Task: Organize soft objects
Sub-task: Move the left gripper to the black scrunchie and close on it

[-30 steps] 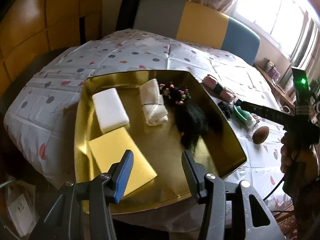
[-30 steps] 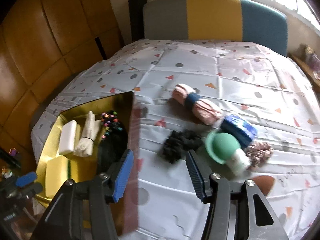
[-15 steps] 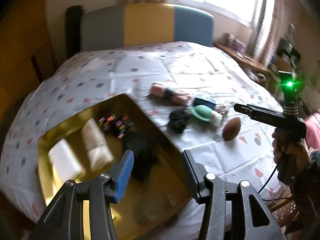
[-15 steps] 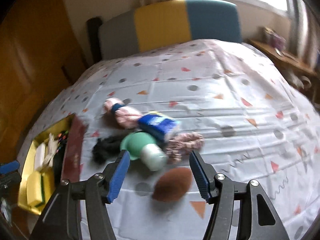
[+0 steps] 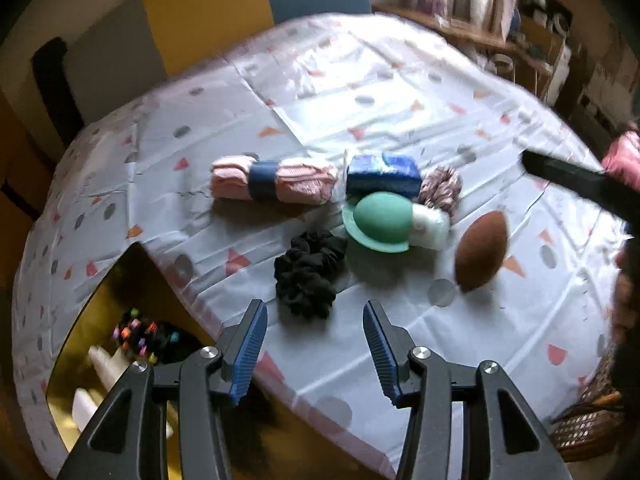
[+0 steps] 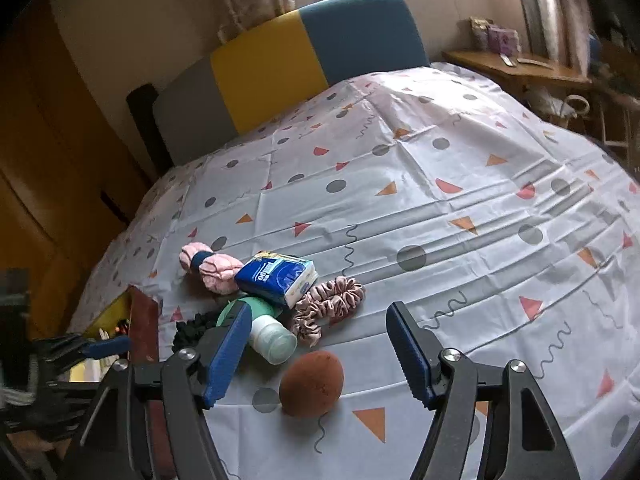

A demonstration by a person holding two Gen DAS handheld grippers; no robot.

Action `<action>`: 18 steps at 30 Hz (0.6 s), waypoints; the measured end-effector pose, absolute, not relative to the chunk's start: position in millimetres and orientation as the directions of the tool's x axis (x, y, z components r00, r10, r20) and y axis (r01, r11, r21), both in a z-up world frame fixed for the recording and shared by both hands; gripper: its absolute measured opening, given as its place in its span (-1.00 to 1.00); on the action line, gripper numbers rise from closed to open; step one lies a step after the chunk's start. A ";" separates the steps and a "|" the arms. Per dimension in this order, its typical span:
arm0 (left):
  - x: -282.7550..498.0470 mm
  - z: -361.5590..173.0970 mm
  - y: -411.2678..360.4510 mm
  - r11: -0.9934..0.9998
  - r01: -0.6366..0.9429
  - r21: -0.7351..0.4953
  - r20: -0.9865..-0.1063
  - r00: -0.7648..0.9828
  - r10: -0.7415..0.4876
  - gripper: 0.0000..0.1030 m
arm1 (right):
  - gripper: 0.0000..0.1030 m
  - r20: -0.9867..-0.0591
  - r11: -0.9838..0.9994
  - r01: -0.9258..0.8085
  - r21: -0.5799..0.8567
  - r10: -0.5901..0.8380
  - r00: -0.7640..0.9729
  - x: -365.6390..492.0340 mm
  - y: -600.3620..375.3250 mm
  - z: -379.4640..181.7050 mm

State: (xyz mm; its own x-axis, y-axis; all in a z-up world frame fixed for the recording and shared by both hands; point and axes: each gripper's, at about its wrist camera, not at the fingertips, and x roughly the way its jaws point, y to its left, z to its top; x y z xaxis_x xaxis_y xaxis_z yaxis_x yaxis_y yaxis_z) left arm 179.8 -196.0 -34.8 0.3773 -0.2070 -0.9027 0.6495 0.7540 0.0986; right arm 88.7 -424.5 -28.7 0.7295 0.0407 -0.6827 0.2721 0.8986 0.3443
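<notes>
- Left wrist view: the left gripper (image 5: 314, 344) hangs over the patterned tablecloth (image 5: 400, 92) with its jaws apart and nothing between them; the black scrunchie (image 5: 308, 270) lies just beyond the fingertips.
- Right wrist view: the right gripper (image 6: 314, 352) has just been opening its jaws; they stand wide and released, with the brown football-shaped toy (image 6: 312, 383) lying on the cloth in the gap, untouched by either pad.
- That brown toy (image 5: 482, 255) is an oval; in the left view its long axis runs from lower left to upper right, one tip towards the near table edge.
- A pink rolled cloth (image 5: 274, 180) with a blue band round it lies with its long axis across the left view, level with the blue tissue pack (image 5: 382, 174) just to its right.
- Against the tissue pack's near side lies a green mushroom-shaped toy (image 5: 382, 222), cap towards the left gripper, pale stem pointing right towards the brown toy.
- A pink scrunchie (image 6: 330, 300) sits just beside the tissue pack, on the side away from the tray.
- At the near left, the gold tray (image 5: 100, 312) holds a black hairpiece with coloured beads (image 5: 138, 334) and white rolled cloth; its corner is close to the black scrunchie.
- Beyond the cluster the cloth lies bare and wide up to the colour-block headboard (image 6: 304, 60); to the right of the brown toy the cloth is also open as far as the table's edge.
</notes>
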 end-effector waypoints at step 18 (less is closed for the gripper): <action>227.9 -93.5 -224.5 0.742 0.659 0.123 -0.953 0.286 -0.097 -0.34 | 0.41 -0.674 0.877 0.279 0.392 0.067 0.736 88.9 -432.2 -28.2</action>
